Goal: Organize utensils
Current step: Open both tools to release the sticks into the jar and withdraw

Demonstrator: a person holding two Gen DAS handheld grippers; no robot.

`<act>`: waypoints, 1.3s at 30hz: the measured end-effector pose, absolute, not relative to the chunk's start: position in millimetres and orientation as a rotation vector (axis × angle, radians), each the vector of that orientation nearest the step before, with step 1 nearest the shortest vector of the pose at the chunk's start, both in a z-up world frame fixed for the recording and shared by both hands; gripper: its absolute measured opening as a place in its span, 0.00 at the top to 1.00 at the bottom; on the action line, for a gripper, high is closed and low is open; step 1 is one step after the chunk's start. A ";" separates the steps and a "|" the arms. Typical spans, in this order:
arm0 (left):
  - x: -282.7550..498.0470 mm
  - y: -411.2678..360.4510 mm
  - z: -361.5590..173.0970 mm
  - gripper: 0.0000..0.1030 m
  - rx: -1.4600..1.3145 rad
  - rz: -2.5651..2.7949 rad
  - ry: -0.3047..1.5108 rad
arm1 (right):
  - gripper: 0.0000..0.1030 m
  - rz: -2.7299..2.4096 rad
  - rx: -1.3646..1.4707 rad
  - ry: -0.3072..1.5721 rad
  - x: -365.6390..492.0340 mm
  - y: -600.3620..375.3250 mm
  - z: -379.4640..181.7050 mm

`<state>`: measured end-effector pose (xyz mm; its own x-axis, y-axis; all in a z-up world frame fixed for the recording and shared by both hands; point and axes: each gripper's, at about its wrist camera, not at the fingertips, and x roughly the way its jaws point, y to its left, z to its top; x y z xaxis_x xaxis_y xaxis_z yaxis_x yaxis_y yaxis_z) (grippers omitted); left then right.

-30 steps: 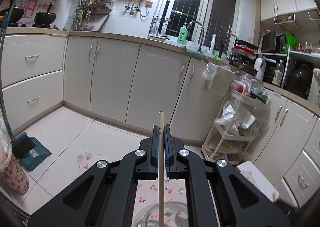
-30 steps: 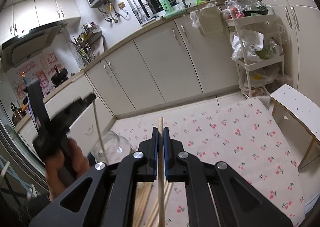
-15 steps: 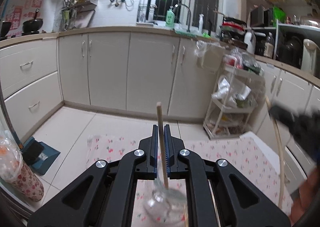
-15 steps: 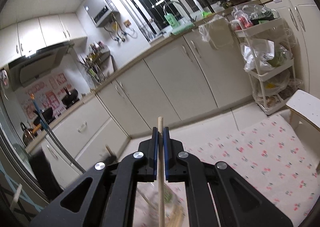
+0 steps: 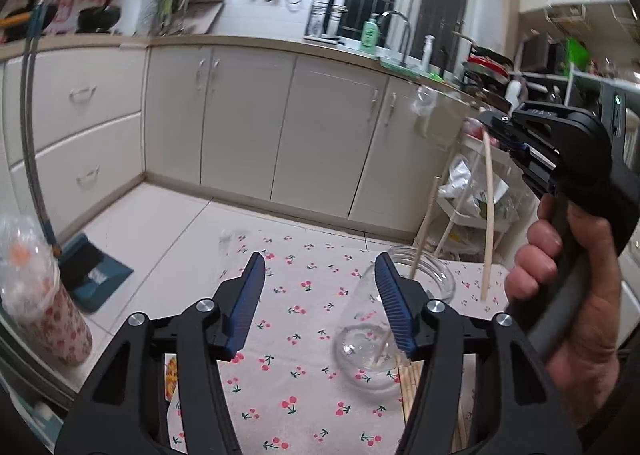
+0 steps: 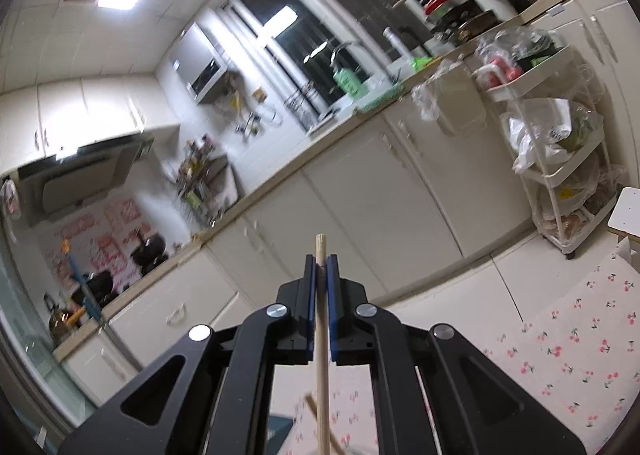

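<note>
A clear glass jar [image 5: 396,319] stands on the cherry-print cloth [image 5: 304,295], with one wooden chopstick [image 5: 424,227] leaning out of its mouth. My left gripper [image 5: 322,287] hovers just left of the jar. Its jaws are opening and nothing is between them. A hand [image 5: 568,295] holds my right gripper [image 5: 490,123] above and to the right of the jar, shut on a second chopstick [image 5: 488,215] that hangs tip down beside it. In the right wrist view that gripper [image 6: 320,269] pinches this chopstick [image 6: 321,335] upright. More chopsticks [image 5: 412,383] lie by the jar's base.
A blue dustpan with a long-handled broom [image 5: 92,275] stands on the floor at the left. Near it is a wrapped cherry-print cup [image 5: 44,307]. A white trolley with bags [image 6: 560,159] and a white stool [image 6: 628,211] stand at the right. Cabinets [image 5: 320,135] line the back.
My left jaws have let go of their chopstick, which now leans in the jar. The right gripper has risen, tilted up and moved in beside the jar with its chopstick.
</note>
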<state>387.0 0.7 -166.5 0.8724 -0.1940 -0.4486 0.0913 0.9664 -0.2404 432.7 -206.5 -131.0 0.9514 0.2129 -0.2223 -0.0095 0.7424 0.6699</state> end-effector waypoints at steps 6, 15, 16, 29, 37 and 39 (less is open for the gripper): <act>394.7 11.3 -174.4 0.47 -0.271 -0.165 0.524 | 0.94 0.084 0.696 0.288 441.7 -188.7 -141.0; 397.4 13.8 -173.0 0.47 -0.295 -0.175 0.525 | 0.94 0.084 0.593 0.314 429.7 -163.4 -147.6; 397.9 14.4 -173.3 0.47 -0.297 -0.172 0.527 | 0.94 0.087 0.582 0.312 427.0 -161.8 -147.4; 394.6 11.5 -172.2 0.46 -0.284 -0.157 0.539 | 0.94 0.151 0.479 0.420 380.6 -156.9 -160.7; 370.0 8.0 -176.4 0.42 -0.271 -0.150 0.598 | 0.68 0.154 0.492 0.543 339.9 -189.5 -169.6; 362.9 3.1 -181.6 0.42 -0.256 -0.162 0.632 | 0.68 0.116 0.476 0.615 320.2 -203.9 -178.5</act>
<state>362.9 3.1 -181.6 0.7956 -0.2266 -0.5619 0.0714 0.9560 -0.2845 320.2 -203.9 -178.5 0.8143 0.2431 -0.5271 0.0347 0.8860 0.4624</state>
